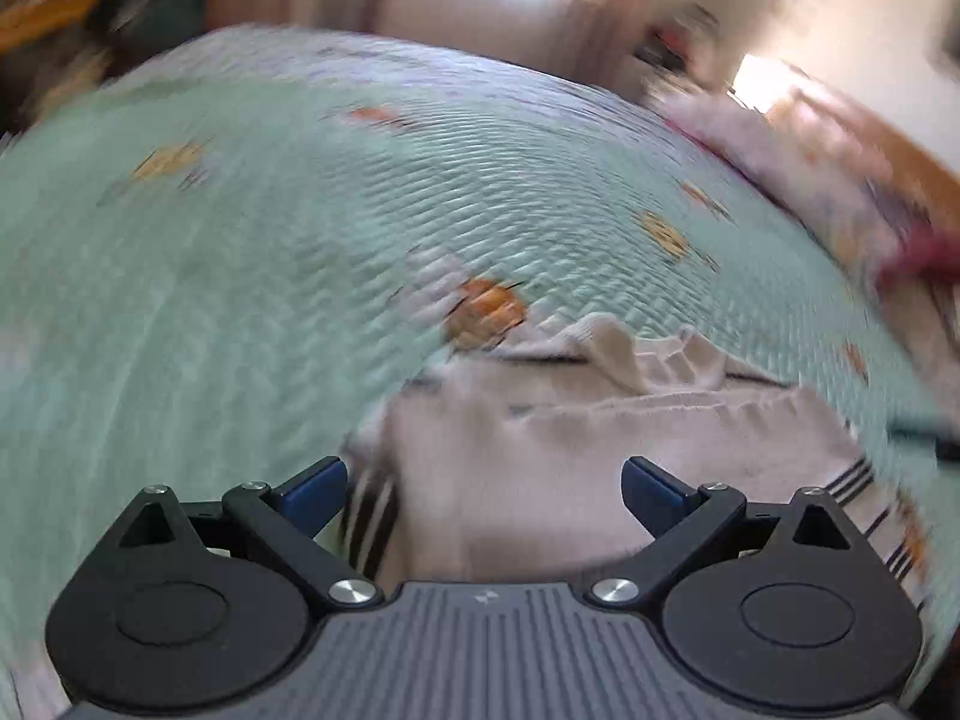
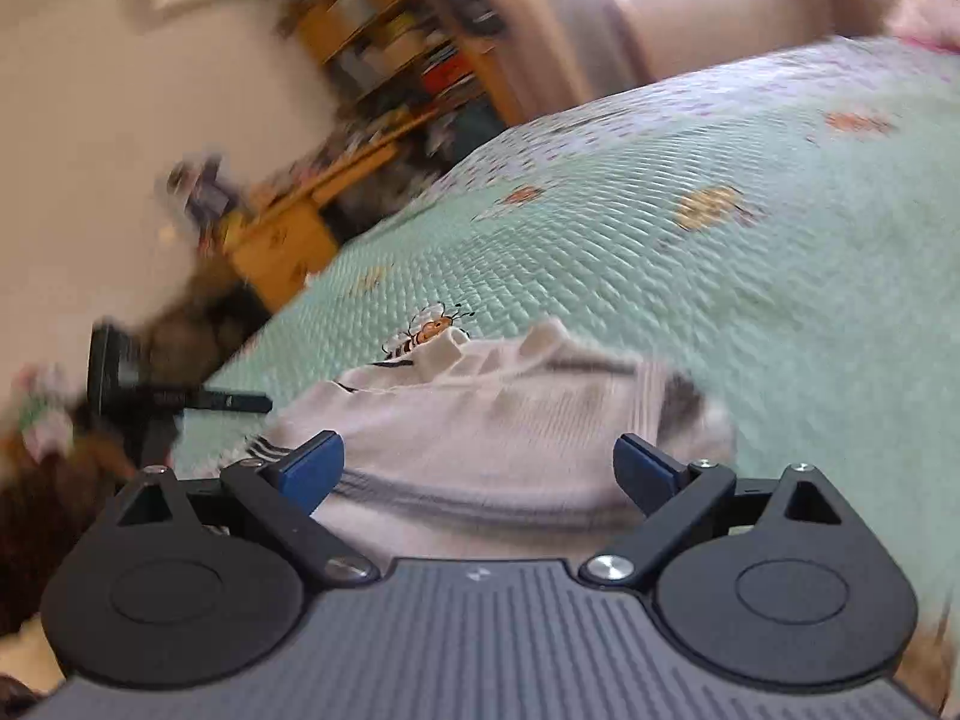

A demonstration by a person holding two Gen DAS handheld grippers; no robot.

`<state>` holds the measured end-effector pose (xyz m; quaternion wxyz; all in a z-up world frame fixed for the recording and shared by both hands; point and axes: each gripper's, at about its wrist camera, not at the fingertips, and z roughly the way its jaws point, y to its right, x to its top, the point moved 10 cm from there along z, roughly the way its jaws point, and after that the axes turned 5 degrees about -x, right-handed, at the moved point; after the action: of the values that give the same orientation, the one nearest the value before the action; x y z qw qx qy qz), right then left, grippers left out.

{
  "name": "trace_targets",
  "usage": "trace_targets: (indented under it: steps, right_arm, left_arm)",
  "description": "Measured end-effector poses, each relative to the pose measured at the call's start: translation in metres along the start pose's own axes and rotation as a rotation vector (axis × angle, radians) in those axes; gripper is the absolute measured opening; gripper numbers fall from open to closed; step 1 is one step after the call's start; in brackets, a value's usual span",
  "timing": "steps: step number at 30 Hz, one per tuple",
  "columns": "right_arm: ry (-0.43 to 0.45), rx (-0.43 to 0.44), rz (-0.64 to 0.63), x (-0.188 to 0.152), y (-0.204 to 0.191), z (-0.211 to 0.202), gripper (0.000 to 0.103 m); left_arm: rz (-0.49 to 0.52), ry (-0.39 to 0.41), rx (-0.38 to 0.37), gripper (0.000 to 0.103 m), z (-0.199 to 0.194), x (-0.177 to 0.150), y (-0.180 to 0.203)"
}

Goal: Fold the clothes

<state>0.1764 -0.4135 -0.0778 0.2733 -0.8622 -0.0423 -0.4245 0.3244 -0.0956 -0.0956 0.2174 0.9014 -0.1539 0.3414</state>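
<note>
Item: cream garment with dark stripes, laid crumpled on a bed's mint quilted bedspread, beside an embroidered bee. Left hand-held gripper: jaws spread, nothing pinched. Right hand-held gripper: jaws spread, nothing pinched. Both are positioned over the garment's near edge. Frames are blurred.

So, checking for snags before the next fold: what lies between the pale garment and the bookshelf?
In the right wrist view, only green quilted bedspread with bee prints lies between the garment and bookshelf.
</note>
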Motion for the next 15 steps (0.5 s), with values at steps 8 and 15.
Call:
trace_targets:
  steps: [8,15]
  right_arm:
    - [-0.198,0.037,-0.16,0.035,0.012,0.101,0.088]
    - [-0.357,0.127,-0.167,0.019,0.032,0.139,0.079]
  left_arm:
    - [0.11,-0.142,-0.052,0.095,0.081,0.03,-0.001]
    - [0.167,-0.218,-0.079,0.098,0.12,0.038,-0.007]
